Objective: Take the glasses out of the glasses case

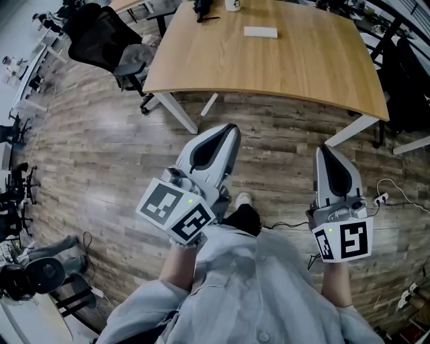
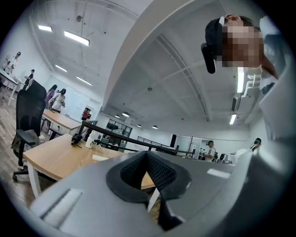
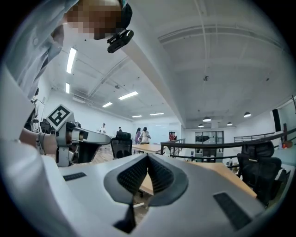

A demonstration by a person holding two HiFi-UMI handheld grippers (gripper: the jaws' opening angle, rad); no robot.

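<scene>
Case: likely the flat white oblong [image 1: 260, 31] lying on the far part of the table, alone and touching nothing; also seen low and small in the left gripper view [image 2: 99, 157]. Too small to tell whether it is open or closed.
Near the case: a black thing [image 1: 203, 10] and a white cup [image 1: 233, 5] at the table's far edge, to the case's left and apart from it.
Table: pale wood top [image 1: 269, 67] on white legs, standing on a plank floor [image 1: 101, 148].
Left gripper: [image 1: 232, 127] held level over the floor, short of the table's near edge, nose towards the table, well apart from the case. Its own view shows the jaws clenched tip to tip [image 2: 147, 155], with nothing between them.
Right gripper: [image 1: 324, 149] beside the left one, also level, over the floor and short of the table's near right corner. Jaws pressed together [image 3: 148, 157], empty. Its view also catches the left gripper [image 3: 69, 134] off to the side.
Person: grey sleeves at the bottom of the head view, one shoe [image 1: 243, 199] between the two grippers.
Chair: black office chair [image 1: 101, 33] at the table's left corner.
Floor, right: cables and a power strip [image 1: 380, 198].
Background: several people stand far off in the room in both gripper views.
</scene>
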